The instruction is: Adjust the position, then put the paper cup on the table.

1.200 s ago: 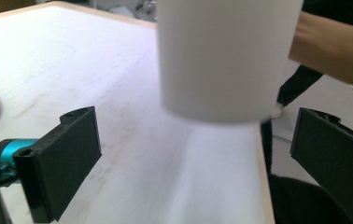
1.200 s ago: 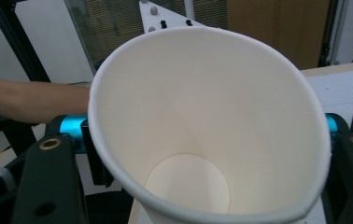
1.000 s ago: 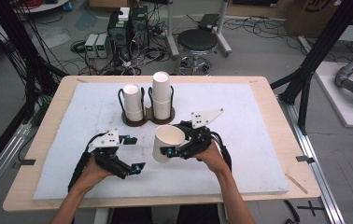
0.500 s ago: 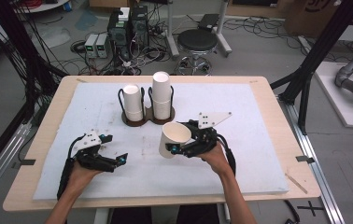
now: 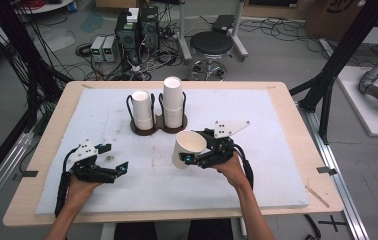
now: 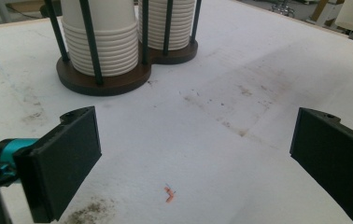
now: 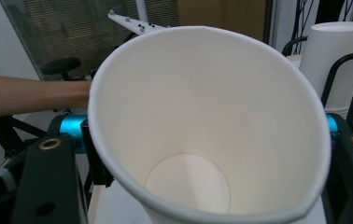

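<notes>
The right gripper (image 5: 193, 159) pinched a white paper cup (image 5: 188, 148) by its sides, both black jaws pressed against the wall, the cup tilted with its open mouth turned up and toward the person; in the right gripper view the cup (image 7: 207, 126) sat between the jaws with its round bottom visible inside. The left gripper (image 5: 118, 169) hung low over the white table cover (image 5: 257, 125) with its jaws spread wide and nothing between them, well apart from the cup. Ahead of the left gripper's jaws lay bare, faintly stained cover and a small orange scrap (image 6: 169, 194). Beyond both grippers stood a dark two-slot cup holder (image 5: 157, 125) with two stacks of white paper cups (image 5: 173, 102), the stack nearer the right gripper taller. The held cup was just in front of that holder, not touching it
</notes>
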